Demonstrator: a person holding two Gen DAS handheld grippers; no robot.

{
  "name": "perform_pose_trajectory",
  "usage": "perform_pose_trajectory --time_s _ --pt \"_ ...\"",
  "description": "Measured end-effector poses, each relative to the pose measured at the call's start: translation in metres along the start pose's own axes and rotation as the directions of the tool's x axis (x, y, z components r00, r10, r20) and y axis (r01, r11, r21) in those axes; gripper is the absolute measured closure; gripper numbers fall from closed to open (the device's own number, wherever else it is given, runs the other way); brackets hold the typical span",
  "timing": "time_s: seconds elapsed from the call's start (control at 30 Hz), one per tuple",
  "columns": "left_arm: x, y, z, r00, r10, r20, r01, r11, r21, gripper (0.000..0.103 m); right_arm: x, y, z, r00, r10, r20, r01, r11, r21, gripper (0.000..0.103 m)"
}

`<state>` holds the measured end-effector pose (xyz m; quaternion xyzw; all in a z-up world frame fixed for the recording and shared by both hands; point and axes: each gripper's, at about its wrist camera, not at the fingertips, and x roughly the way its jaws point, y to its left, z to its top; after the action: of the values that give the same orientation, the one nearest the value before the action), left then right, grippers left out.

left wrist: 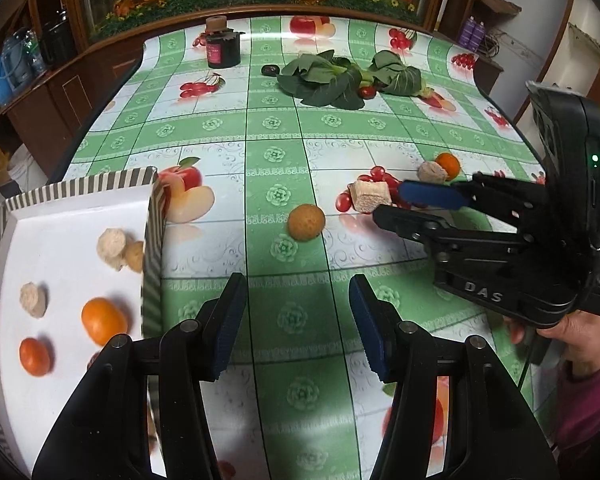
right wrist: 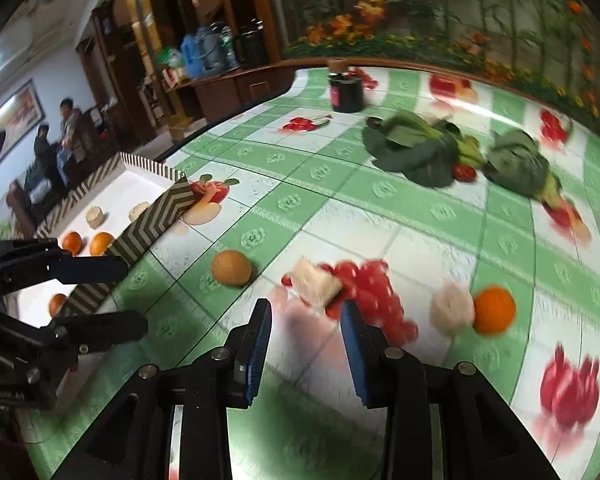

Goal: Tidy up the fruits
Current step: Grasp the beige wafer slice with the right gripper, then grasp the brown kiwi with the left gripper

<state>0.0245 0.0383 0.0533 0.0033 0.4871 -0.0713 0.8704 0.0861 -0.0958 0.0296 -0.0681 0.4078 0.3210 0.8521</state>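
A white tray with a striped rim (left wrist: 152, 216) (right wrist: 160, 216) lies at the left and holds two oranges (left wrist: 104, 320) and several beige chunks. On the fruit-print tablecloth lie a brownish round fruit (left wrist: 306, 222) (right wrist: 231, 267), a beige cube (left wrist: 370, 198) (right wrist: 316, 282), a beige lump (left wrist: 432, 171) (right wrist: 452, 310) and an orange (left wrist: 448, 165) (right wrist: 494, 310). My left gripper (left wrist: 296, 320) (right wrist: 132, 298) hangs open beside the tray, holding nothing. My right gripper (left wrist: 392, 203) (right wrist: 306, 320) is open just short of the cube, with nothing between its pads.
Leafy greens (left wrist: 332, 80) with a small red tomato (left wrist: 367, 91) lie at the far middle. A black jar (left wrist: 223, 50) stands far left, a small dark object (left wrist: 270, 70) next to the greens. Two people sit in the background (right wrist: 66, 128).
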Motion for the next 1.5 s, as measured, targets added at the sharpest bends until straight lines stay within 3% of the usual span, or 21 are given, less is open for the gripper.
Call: perform_pose_trajectory --time_s 0.17,0.27,0.33,0.77,0.8,0.83,0.87,0.9,1.1,1.5 --pt "0.009 -0.002 0.01 1.0 -0.002 -0.009 0.003 1.0 0.013 0.05 0.021 -0.002 0.01 0.999 -0.035 -0.035 0.033 0.997 -0.066 0.068" --pt "0.016 -0.004 0.017 1.0 -0.006 -0.018 0.007 1.0 0.025 0.05 0.028 -0.004 0.01 0.999 0.015 -0.04 -0.018 0.997 -0.076 0.073" --pt "0.021 -0.006 0.02 1.0 -0.007 -0.027 0.007 1.0 0.03 0.05 0.027 -0.004 0.01 0.999 -0.006 -0.035 0.003 0.997 -0.072 0.074" --pt "0.061 -0.011 0.04 0.998 -0.016 -0.066 0.019 0.999 0.043 0.05 -0.001 -0.032 -0.014 0.999 0.028 -0.015 -0.027 0.995 0.092 0.074" --pt "0.062 -0.01 0.04 0.998 -0.027 -0.063 0.03 0.999 0.043 0.051 -0.001 -0.033 -0.014 0.999 0.032 -0.014 -0.03 0.995 0.098 0.074" --pt "0.062 -0.009 0.04 0.997 -0.041 -0.059 0.044 0.998 0.041 0.06 -0.002 -0.033 -0.014 0.999 0.033 -0.015 -0.031 0.994 0.1 0.074" --pt "0.063 -0.008 0.04 0.998 -0.042 -0.053 0.044 0.998 0.041 0.074 -0.002 -0.032 -0.014 0.999 0.032 -0.016 -0.03 0.995 0.098 0.074" --pt "0.062 -0.008 0.04 0.998 -0.038 -0.047 0.04 0.998 0.042 0.076 -0.002 -0.032 -0.014 0.999 0.031 -0.017 -0.029 0.995 0.095 0.074" --pt "0.049 -0.014 0.033 0.999 -0.032 -0.013 0.033 0.996 0.081 0.076 -0.006 -0.025 -0.015 1.0 0.019 -0.018 -0.017 0.996 0.091 0.074" --pt "0.015 -0.015 0.001 1.0 -0.008 0.022 0.007 0.999 0.05 0.076 -0.021 -0.001 -0.035 0.999 0.047 -0.002 -0.046 0.988 0.147 0.074"
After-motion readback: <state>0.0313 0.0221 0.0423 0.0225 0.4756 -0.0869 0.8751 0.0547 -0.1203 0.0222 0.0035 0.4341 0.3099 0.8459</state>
